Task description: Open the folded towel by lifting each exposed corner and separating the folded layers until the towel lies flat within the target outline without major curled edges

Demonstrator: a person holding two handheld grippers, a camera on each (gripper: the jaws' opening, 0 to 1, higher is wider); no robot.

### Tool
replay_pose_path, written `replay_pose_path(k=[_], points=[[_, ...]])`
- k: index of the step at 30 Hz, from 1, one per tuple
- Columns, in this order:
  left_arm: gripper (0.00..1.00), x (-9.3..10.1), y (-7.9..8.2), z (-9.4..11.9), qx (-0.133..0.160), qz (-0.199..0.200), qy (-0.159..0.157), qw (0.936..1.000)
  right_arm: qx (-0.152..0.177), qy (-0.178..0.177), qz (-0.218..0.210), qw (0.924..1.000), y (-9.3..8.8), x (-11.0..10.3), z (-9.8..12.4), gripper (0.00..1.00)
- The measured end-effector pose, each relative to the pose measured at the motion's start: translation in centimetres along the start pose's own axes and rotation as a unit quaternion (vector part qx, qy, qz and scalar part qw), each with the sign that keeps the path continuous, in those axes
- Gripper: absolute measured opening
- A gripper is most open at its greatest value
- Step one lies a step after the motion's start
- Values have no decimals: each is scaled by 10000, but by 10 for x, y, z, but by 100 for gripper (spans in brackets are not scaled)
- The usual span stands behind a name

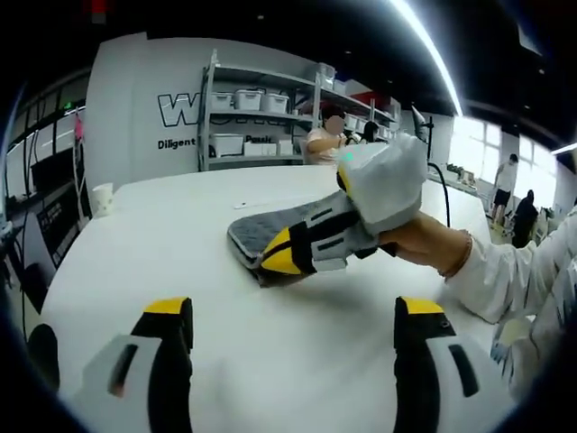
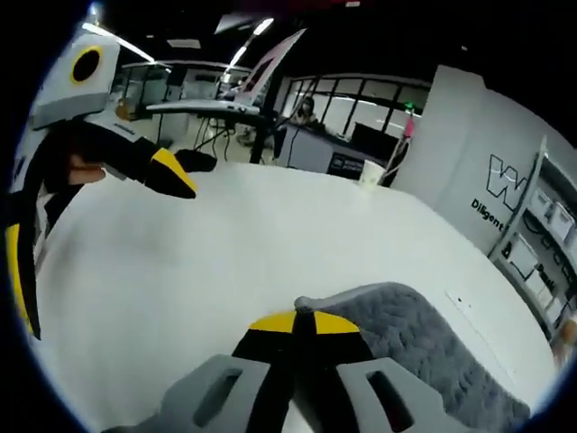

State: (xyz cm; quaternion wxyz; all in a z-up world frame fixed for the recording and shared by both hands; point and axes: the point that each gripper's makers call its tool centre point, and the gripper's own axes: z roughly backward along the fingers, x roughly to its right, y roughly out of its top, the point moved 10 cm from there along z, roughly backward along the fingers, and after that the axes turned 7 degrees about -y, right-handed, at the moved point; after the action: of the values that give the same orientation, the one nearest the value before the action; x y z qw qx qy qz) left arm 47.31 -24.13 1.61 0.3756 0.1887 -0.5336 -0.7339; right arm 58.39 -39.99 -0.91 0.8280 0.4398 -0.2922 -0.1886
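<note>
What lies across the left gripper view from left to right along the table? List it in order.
Paper cup at the table's far left edge → folded grey towel → right hand-held gripper shut on the towel's near corner → the person's hand holding that gripper → white sleeve.

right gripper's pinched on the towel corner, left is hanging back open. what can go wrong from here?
1. The right gripper is shut on the edge of the grey towel; it may have pinched several layers, so lifting would drag the whole fold across the white table.
2. The left gripper is open and apart from the towel, so nothing anchors it.
</note>
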Motion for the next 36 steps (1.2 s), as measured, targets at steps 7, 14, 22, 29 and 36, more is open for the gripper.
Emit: replay_pose_path(k=[7,14,22,29,36], points=[[89,0,-2,-1,-37,28,1,10000,293,-118,-333,9989,0,12,15,0],[89,0,-1,0,-21,33,-14,10000,515,-431,-529,9963,2,34,35,0],[88,-2,-2,0,-33,75,24,10000,663,-973,-832,9895,-9,68,64,0],[88,-3,-2,1,-56,65,45,10000,831,-1355,-1012,9821,-9,93,85,0],[88,-5,-2,1,-36,83,41,10000,911,-1693,-946,9768,-8,110,109,0]])
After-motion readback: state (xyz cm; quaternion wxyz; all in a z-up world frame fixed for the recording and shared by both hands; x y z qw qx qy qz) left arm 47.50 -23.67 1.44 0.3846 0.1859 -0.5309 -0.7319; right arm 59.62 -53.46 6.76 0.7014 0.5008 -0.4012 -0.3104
